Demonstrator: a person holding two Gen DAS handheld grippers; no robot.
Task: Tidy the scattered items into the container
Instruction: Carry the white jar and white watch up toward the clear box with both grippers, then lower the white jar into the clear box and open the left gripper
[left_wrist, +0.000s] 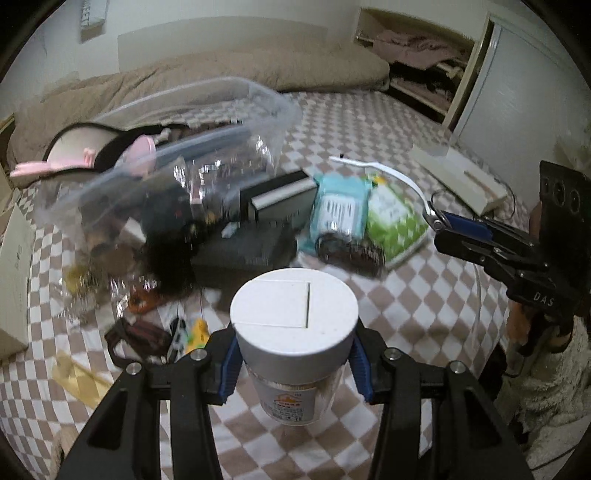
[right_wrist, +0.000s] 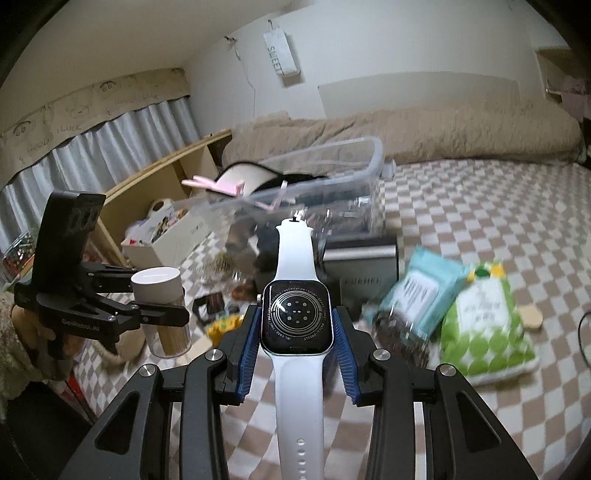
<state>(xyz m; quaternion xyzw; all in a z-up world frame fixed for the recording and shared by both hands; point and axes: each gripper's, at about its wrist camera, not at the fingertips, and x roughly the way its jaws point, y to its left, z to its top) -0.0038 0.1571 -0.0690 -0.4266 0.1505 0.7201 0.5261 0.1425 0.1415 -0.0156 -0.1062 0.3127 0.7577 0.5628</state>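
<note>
My left gripper (left_wrist: 293, 360) is shut on a clear jar of toothpicks with a white lid (left_wrist: 294, 314), held above the checkered bed. My right gripper (right_wrist: 297, 332) is shut on a smartwatch (right_wrist: 296, 319) with a white strap, its back face up. In the left wrist view the right gripper (left_wrist: 434, 221) appears at the right with the white strap (left_wrist: 391, 175) curling out. In the right wrist view the left gripper (right_wrist: 162, 314) with the jar (right_wrist: 162, 306) is at the left. The clear plastic container (left_wrist: 192, 147) (right_wrist: 325, 181) stands ahead, holding several dark items.
Scattered on the checkered blanket (left_wrist: 406, 306): a teal wipes pack (left_wrist: 340, 210), a green pack (left_wrist: 395, 221), a black box (left_wrist: 280, 199), a dark hair clip (left_wrist: 351, 254), small items (left_wrist: 147, 332). A beige duvet (left_wrist: 184, 81) and a pink headband (left_wrist: 85, 158) lie behind the container.
</note>
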